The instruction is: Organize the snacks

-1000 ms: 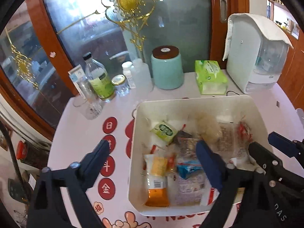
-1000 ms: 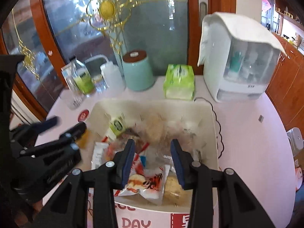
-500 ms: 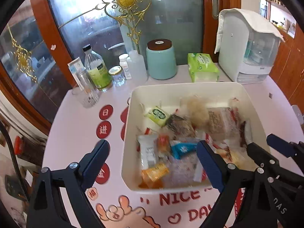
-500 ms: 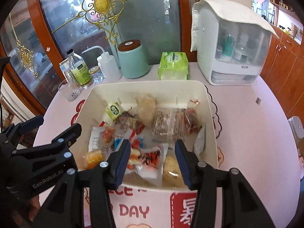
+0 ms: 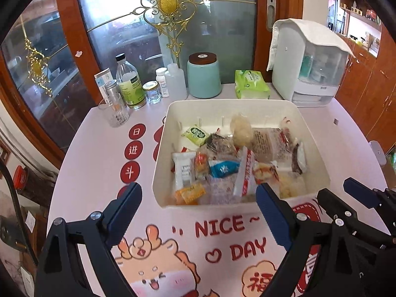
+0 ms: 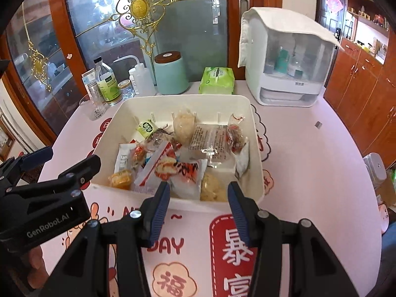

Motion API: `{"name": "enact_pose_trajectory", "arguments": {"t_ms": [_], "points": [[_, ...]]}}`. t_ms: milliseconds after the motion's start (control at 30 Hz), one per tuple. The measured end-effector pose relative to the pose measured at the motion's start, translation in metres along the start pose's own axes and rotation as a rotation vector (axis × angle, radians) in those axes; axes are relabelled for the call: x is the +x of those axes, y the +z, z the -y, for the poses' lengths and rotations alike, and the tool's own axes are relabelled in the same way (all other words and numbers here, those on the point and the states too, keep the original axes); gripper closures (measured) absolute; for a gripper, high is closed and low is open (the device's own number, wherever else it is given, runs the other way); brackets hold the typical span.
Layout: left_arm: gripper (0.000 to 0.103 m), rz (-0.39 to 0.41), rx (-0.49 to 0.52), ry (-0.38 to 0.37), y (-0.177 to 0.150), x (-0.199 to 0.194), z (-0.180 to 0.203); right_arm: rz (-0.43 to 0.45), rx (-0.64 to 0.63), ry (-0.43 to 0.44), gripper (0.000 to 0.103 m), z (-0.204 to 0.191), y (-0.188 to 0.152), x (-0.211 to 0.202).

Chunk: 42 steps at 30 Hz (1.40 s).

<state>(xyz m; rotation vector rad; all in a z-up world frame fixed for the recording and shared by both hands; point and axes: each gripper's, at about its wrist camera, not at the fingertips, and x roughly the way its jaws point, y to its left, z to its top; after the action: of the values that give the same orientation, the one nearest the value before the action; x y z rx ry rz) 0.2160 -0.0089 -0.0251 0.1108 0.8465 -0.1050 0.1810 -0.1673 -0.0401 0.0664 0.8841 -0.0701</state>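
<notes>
Cream plastic bin [image 5: 314,143] on a pink printed tablecloth [image 5: 99,153], heaped with crinkly snack packets [image 5: 224,169] — clear, orange, blue, red-and-white. Left gripper [image 5: 198,210] spread wide and empty, short of the bin's near wall. Right gripper [image 6: 199,198] narrower, jaws having just been opening, nothing between them. Seen only from the right wrist: hooked spout on the wash bottle [image 6: 141,79], red door ornament [image 6: 334,2]. Only from the left: small white pill bottle [image 5: 162,84]. Behind — teal canister [image 5: 204,75], green tissue pack [image 5: 251,84], glass door with gilt scrollwork [image 5: 168,2].
</notes>
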Motion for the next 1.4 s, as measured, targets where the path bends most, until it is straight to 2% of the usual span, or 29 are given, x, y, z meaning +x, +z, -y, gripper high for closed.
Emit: {"name": "enact_pose_trajectory", "arguments": {"t_ms": [500, 833, 1133, 1267, 1400], "points": [[0.009, -0.036, -0.079, -0.042, -0.077, -0.056, 0.01, -0.007, -0.022, -0.014, 0.054, 0.015, -0.065, -0.052], [0.009, -0.047, -0.1, -0.029, -0.124, -0.102, 0.024, -0.034, -0.034, 0.007, 0.053, 0.02, -0.119, -0.09], [0.009, -0.053, -0.067, -0.011, -0.156, -0.138, 0.031, -0.02, 0.011, 0.032, 0.049, 0.032, -0.144, -0.128], [0.009, -0.059, -0.067, -0.004, -0.163, -0.144, 0.034, -0.032, 0.039, 0.062, 0.048, 0.035, -0.15, -0.137], [0.009, -0.063, -0.07, 0.012, -0.168, -0.146, 0.034, -0.021, 0.019, 0.049, 0.047, 0.029, -0.153, -0.144]]}}
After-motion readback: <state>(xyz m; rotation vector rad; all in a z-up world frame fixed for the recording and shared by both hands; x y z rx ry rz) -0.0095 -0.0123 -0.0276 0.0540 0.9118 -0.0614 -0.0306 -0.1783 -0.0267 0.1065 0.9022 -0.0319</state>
